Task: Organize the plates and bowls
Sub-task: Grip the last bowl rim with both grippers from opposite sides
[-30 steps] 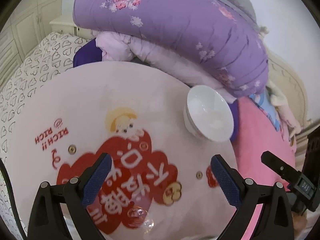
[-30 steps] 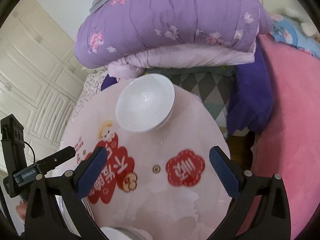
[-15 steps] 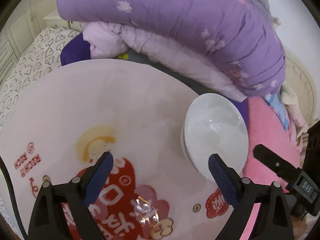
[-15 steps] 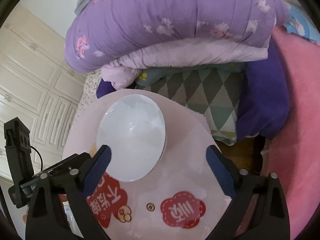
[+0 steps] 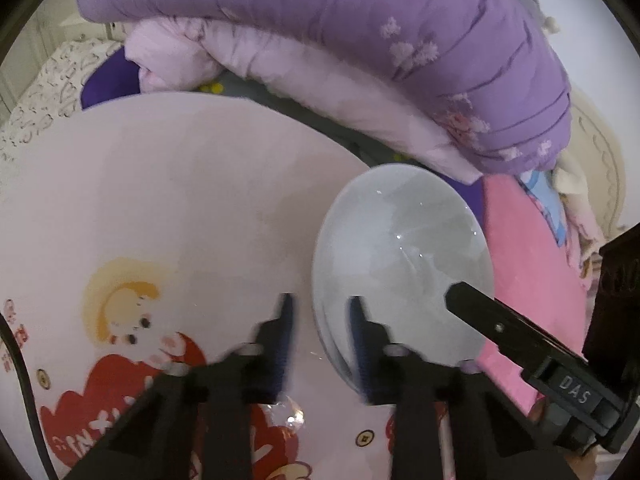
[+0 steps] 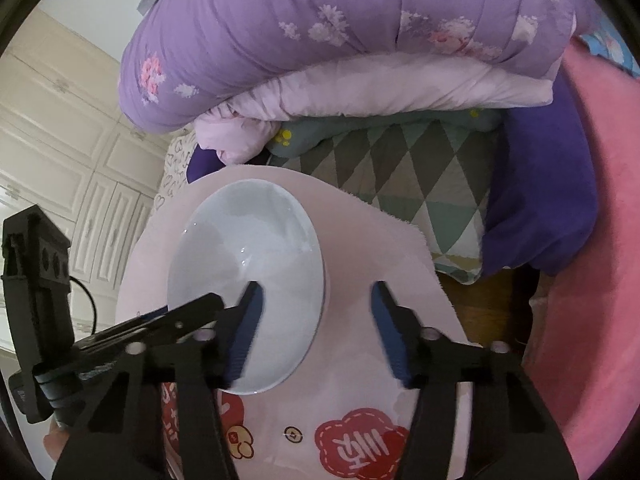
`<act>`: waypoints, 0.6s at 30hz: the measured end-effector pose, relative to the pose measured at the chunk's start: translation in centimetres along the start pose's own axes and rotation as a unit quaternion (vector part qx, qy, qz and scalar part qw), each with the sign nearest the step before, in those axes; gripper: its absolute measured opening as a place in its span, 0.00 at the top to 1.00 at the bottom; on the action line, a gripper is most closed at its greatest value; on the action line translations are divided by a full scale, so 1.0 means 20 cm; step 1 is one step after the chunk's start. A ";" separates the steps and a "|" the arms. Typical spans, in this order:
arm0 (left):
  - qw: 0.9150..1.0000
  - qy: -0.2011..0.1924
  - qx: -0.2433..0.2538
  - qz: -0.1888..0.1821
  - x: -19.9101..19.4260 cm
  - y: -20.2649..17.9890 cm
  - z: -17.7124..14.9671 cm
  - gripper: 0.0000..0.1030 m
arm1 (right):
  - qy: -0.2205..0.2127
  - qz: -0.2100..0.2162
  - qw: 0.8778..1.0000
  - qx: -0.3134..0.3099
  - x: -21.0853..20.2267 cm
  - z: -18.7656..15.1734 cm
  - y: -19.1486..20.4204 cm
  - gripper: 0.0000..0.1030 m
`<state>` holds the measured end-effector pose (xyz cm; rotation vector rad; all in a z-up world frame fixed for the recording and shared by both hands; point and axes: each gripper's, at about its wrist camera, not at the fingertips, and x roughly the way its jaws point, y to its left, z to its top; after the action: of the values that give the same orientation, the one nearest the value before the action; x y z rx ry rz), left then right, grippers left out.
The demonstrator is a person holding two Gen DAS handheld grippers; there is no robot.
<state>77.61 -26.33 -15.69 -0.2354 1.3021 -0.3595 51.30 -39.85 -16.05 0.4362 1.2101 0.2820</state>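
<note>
Left wrist view: left gripper [image 5: 320,322] straddling near rim of white bowl [image 5: 404,268], fingers narrowly apart, not yet clamping; bowl sitting at pink table [image 5: 180,184] edge.

Right wrist view: right gripper [image 6: 318,316] gaping wide around bowl's [image 6: 248,280] right rim.

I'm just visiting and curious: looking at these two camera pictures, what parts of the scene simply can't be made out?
- Left wrist view: the left gripper is motion-blurred, so whether its fingers actually pinch the white bowl rim is unclear.
- Right wrist view: the bowl's near-left rim is hidden behind the left gripper's black body.
- Both views: the round table's near edge is cut off by the frame, hiding any other dishes.
- The bowl's underside is hidden.
</note>
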 end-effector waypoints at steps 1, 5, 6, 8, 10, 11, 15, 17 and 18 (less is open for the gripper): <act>1.000 -0.001 0.000 0.000 0.00 0.00 0.00 0.88 | 0.000 0.001 1.000 0.000 0.01 0.00 0.01 0.72; 1.000 -0.008 -0.012 -0.003 0.01 0.01 0.01 0.89 | -0.007 -0.026 1.000 -0.006 0.01 -0.01 0.03 0.87; 1.000 -0.008 -0.014 -0.004 0.01 0.02 0.01 0.89 | -0.009 -0.031 0.999 -0.008 0.00 -0.02 0.04 0.89; 1.000 -0.009 -0.013 -0.001 0.02 0.02 0.00 0.90 | -0.006 -0.032 0.999 -0.006 0.00 -0.03 0.04 0.89; 1.000 -0.011 -0.012 0.002 -0.01 0.01 -0.02 0.89 | -0.006 -0.035 0.999 -0.009 0.00 -0.05 0.05 0.89; 1.000 -0.012 -0.011 0.003 -0.02 0.01 -0.03 0.89 | -0.005 -0.036 0.999 -0.008 -0.01 -0.06 0.06 0.89; 1.000 -0.015 -0.009 0.004 -0.09 0.02 -0.08 0.90 | -0.008 -0.039 0.999 -0.011 -0.04 -0.10 0.10 0.89; 1.000 -0.017 -0.006 0.005 -0.14 0.03 -0.11 0.90 | -0.011 -0.041 0.999 -0.015 -0.06 -0.12 0.13 0.89; 1.000 -0.019 -0.003 0.006 -0.16 0.02 -0.13 0.90 | -0.012 -0.042 0.999 -0.017 -0.07 -0.13 0.14 0.89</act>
<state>74.48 -24.54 -13.62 -0.2377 1.2666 -0.3399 48.44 -37.52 -14.27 0.3579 1.1958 0.2238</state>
